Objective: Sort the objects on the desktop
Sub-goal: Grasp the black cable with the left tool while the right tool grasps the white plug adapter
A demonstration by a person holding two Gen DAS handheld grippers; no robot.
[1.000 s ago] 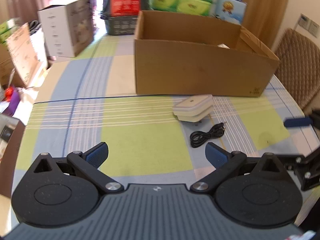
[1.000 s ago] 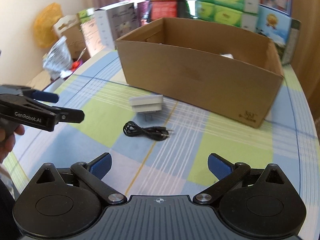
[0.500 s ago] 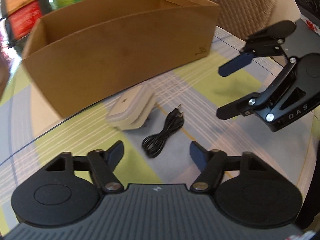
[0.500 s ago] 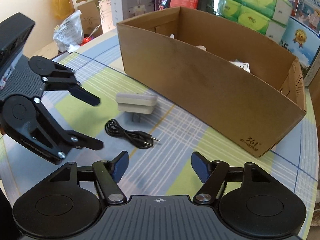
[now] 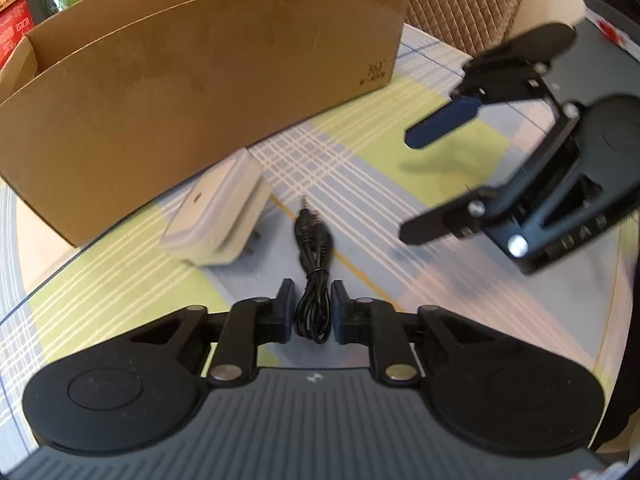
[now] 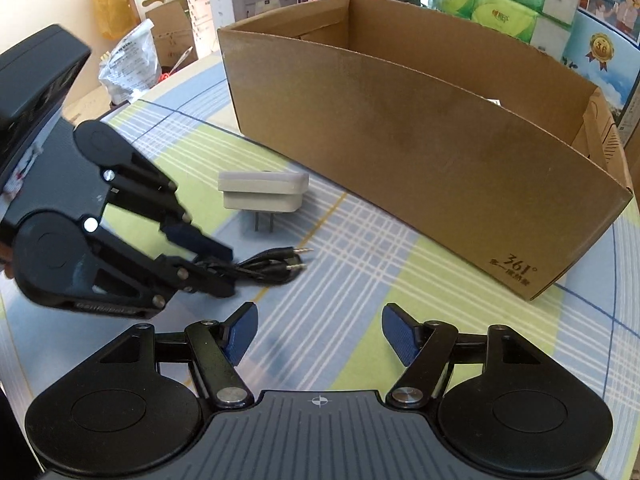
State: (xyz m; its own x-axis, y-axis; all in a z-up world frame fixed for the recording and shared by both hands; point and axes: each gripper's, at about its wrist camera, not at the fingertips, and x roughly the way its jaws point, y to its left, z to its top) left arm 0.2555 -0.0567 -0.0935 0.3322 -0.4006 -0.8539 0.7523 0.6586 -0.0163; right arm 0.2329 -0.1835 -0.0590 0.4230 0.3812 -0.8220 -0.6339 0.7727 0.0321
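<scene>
Cable bundle [image 5: 314,280], light and limp, being pinched mid-coil by left tool [image 5: 308,310], pads nearly touching strands; right tool [image 6: 318,334] gaping, holding nothing.

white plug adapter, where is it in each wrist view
Left wrist: the white plug adapter lies left of centre, before the cardboard box.
Right wrist: the adapter sits left of centre, prongs toward the camera.
Shared landmark: the black cable beside it.
</scene>
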